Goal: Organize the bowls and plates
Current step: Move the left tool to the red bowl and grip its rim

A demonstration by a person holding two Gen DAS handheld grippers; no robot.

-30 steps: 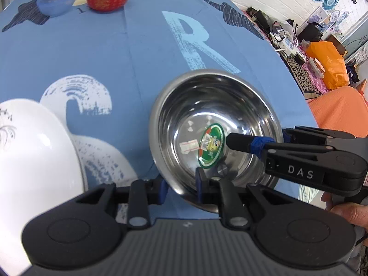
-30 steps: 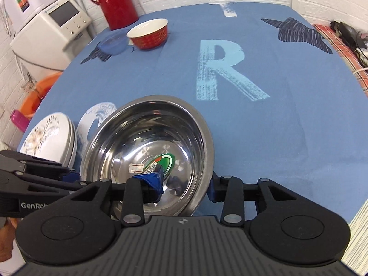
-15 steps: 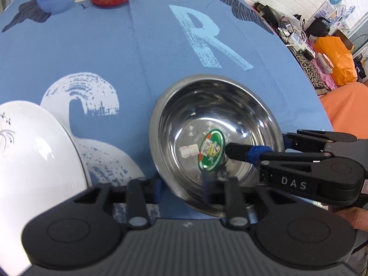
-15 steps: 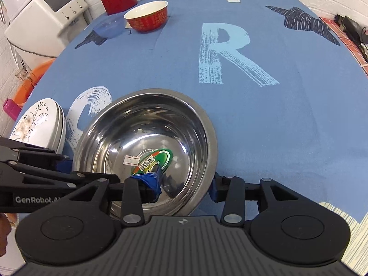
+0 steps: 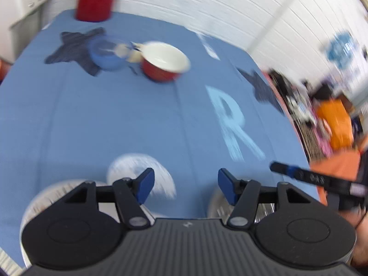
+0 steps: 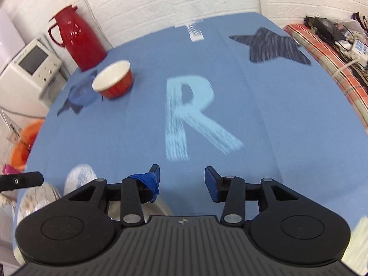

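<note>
My left gripper is open and empty above the blue tablecloth, and its view is blurred. Only a sliver of the steel bowl shows, low behind its right finger. My right gripper is open too, with the steel bowl's rim just under its left finger. Stacked white plates lie at the near left. At the far side stand a red bowl and a small blue bowl.
A red thermos stands at the table's back left, with a white appliance beyond the edge. An orange basin sits below on the left. Cluttered bedding lies past the right edge.
Both grippers have let go of the steel bowl's rim and opened. They have lifted and tilted up, so the bowl has dropped to the bottom of both views.
</note>
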